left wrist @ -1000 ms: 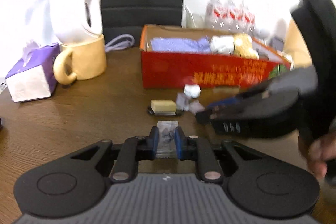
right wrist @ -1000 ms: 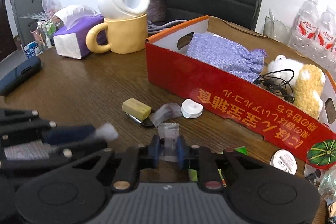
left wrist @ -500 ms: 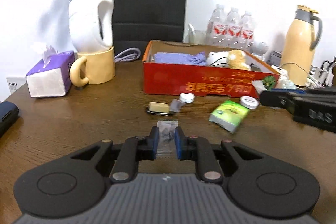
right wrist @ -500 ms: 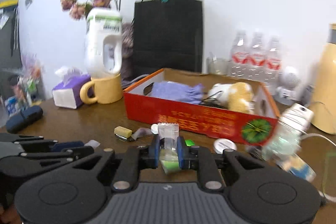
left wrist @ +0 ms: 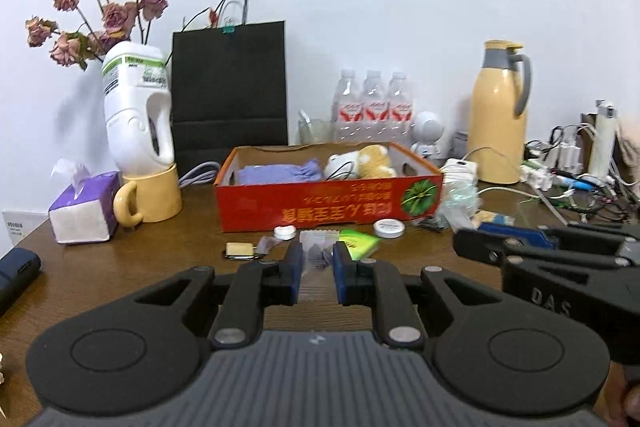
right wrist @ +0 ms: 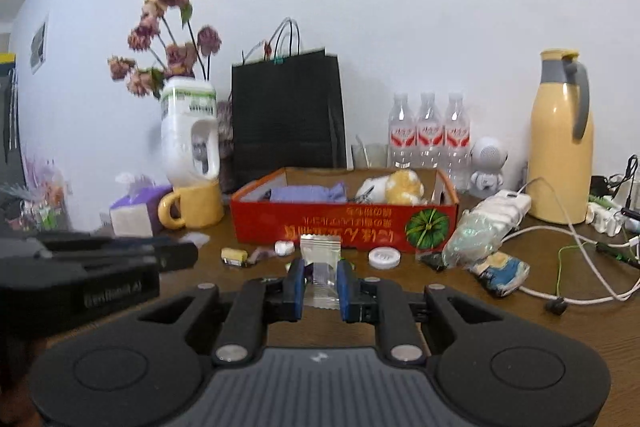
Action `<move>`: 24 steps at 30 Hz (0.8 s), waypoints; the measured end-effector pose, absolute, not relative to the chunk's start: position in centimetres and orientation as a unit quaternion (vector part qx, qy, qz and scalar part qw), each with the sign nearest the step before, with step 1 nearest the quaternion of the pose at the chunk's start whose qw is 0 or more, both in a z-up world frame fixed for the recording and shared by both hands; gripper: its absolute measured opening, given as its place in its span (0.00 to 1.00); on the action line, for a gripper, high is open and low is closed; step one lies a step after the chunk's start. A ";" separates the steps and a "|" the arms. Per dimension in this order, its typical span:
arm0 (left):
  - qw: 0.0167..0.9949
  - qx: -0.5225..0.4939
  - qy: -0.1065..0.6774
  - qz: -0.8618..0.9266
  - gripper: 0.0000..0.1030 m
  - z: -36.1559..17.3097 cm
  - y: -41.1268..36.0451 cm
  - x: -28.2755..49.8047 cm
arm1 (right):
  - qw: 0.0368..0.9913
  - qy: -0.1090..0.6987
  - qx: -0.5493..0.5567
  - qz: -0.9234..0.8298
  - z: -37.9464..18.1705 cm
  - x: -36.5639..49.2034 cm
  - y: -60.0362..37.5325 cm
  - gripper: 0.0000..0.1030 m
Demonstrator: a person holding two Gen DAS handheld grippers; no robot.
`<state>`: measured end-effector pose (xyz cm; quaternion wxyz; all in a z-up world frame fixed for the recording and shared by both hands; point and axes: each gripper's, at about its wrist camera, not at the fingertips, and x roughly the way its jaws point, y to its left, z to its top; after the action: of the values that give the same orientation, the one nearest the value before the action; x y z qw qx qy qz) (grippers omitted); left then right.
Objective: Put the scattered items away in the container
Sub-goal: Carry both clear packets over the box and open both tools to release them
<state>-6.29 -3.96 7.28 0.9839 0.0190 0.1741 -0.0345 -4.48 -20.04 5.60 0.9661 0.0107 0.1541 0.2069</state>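
Brown table (left wrist: pixel 120 267) with red box (left wrist: pixel 328 203) at the back, strewn bits before it. Carrying step: left tongs (left wrist: pixel 316 269) and right tongs (right wrist: pixel 320 281) each pinching a clear packet (right wrist: pixel 320 255). Next, likely forward over the box, then release.

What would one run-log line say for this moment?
left gripper: shut on clear packet | right gripper: shut on sachet | red box: ahead, neither packet in

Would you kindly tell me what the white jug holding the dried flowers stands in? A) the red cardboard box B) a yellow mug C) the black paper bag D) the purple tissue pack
B: the white jug sits with its base inside the yellow mug, left of the red box.
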 end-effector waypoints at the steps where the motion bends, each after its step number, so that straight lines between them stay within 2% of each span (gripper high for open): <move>1: 0.985 0.018 0.171 -0.036 0.16 7.5 -4.0 -6.5 | 0.967 0.149 0.010 0.206 5.9 -4.7 -20.1 0.15; 7: 0.986 0.011 0.162 -0.047 0.16 8.3 -3.8 -4.3 | 0.967 0.142 0.013 0.210 6.5 -3.7 -19.9 0.15; 15: 0.983 -0.006 0.177 -0.044 0.16 10.5 -1.3 5.5 | 0.970 0.141 0.019 0.198 9.4 4.6 -20.2 0.15; 20: 0.969 -0.034 0.238 -0.054 0.16 11.1 0.1 13.7 | 0.959 0.188 0.024 0.209 10.9 12.5 -19.9 0.15; 24: 0.945 -0.046 0.311 -0.088 0.16 10.7 -0.5 20.2 | 0.932 0.275 0.030 0.234 10.5 19.9 -18.7 0.15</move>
<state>20.25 -0.46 10.68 0.9453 -0.0458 0.3109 -0.0877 19.91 -18.71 10.49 0.9321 0.0296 0.2749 0.2338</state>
